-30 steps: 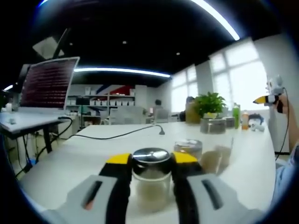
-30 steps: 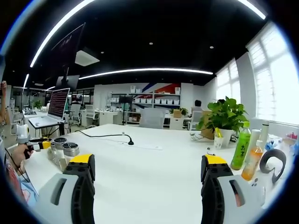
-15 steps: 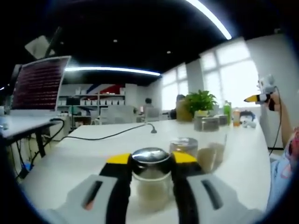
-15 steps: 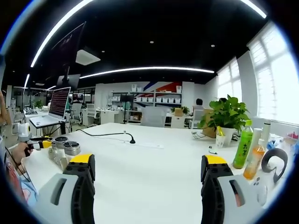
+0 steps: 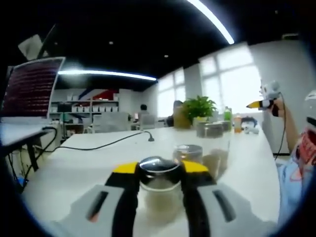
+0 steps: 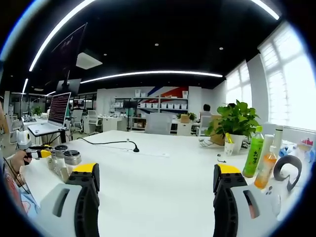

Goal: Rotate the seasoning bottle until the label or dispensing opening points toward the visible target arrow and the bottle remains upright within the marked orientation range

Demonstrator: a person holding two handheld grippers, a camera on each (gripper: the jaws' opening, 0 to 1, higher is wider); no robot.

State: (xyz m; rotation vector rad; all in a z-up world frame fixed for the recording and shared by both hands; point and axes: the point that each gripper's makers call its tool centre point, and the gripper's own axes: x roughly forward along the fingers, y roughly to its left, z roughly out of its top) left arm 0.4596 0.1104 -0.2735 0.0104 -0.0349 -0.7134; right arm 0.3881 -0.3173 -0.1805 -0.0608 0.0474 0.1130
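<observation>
Bottle held, turn in hand

Left gripper (image 5: 159,170) is clenched on the seasoning bottle (image 5: 159,190), upright on the white worktop (image 5: 79,165), so the rotating step looks in hand. No target arrow can be made out; the next move calls for a level twist. Two more jars (image 5: 210,148) stand near at 1 o'clock and could be bumped. Right gripper (image 6: 157,177) hangs released above bare worktop, drink bottles (image 6: 259,158) at 3 o'clock.

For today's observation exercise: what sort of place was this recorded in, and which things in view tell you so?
Most likely an open-plan office or lab: long white desks, a laptop with its screen on, shelving with boxes along the back wall, and a potted plant by large windows.
</observation>
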